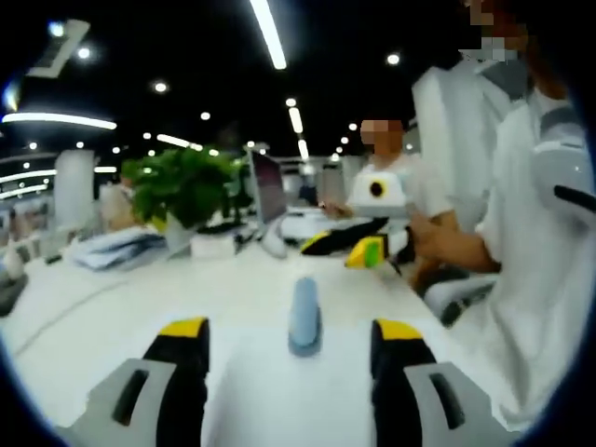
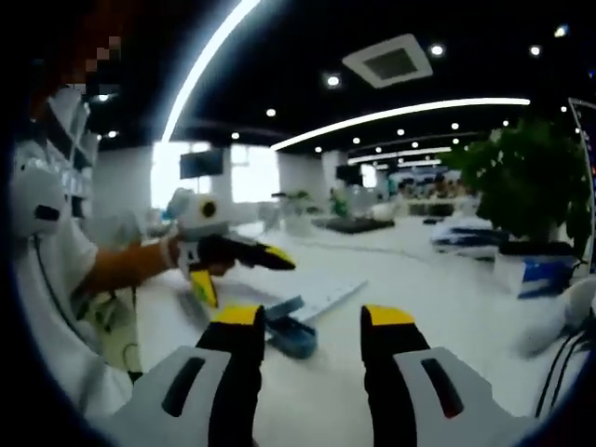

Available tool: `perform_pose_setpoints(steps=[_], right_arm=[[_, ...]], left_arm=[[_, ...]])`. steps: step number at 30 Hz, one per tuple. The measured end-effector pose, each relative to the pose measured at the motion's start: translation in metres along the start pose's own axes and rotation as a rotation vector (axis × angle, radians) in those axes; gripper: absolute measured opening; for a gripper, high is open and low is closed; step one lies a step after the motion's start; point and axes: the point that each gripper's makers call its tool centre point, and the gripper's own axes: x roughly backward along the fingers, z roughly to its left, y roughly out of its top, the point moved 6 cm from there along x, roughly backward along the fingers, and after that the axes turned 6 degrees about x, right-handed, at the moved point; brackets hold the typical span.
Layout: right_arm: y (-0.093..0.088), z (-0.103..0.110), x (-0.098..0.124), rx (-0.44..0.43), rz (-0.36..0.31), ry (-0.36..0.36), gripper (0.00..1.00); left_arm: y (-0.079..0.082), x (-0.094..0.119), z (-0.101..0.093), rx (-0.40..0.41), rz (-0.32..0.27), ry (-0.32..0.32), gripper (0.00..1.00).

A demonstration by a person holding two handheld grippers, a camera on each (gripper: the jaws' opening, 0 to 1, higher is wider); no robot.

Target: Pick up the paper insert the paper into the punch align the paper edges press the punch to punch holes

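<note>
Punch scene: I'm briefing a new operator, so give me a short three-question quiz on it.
1. True or false: the right gripper is holding the paper.
2. What colour is the punch? A red, B blue, C green.
3. Fill in: in the left gripper view, a leafy ___ stands at the far side of the table.

Key: 1 false, its jaws are open with nothing in them and the paper lies on the table; 2 B; 3 plant.
</note>
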Motion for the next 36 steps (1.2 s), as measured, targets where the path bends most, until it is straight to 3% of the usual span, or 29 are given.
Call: perform_pose_setpoints(steps=[4,9,13,18,22,24,28,31,36], right_arm=[[-0.006,-0.004,0.001,-0.011,0.026,-0.041,0.49],[-0.005,-0.012,-0.001,-0.013,0.012,-0.126,0.49],[-0.011,-0.020,-0.005,0.016,0.065,-0.224,0.50],[-0.024,-0.024,-0.011,0.017,0.121,-0.287,0.51],[-0.028,-0.025,-0.014,0.039,0.147,-0.339,0.51],[-0.027,-0.023,-0.015,0.040,0.149,-0.353,0.51],[-0.031,-0.019,-0.020,0.054,0.174,-0.367,0.51],[-0.034,-0.017,-0.022,0.056,0.187,-0.366,0.51],[-0.034,-0.015,-0.025,0.078,0.199,-0.367,0.49]], left_arm=[[0.001,-0.016,-0.005,-0.010,0.017,-0.020,0.68],[0.003,-0.038,-0.006,-0.012,0.022,-0.047,0.68],[0.000,-0.053,-0.004,0.000,0.029,-0.051,0.67],[-0.005,-0.059,-0.004,0.004,0.029,-0.044,0.63],[-0.010,-0.060,-0.001,0.041,-0.003,-0.036,0.57],[-0.012,-0.060,-0.002,-0.009,0.026,-0.021,0.56],[-0.016,-0.063,-0.008,0.005,0.031,-0.052,0.56],[-0.020,-0.064,-0.007,-0.008,0.056,-0.045,0.56],[-0.019,-0.064,-0.006,0.006,0.048,-0.043,0.54]])
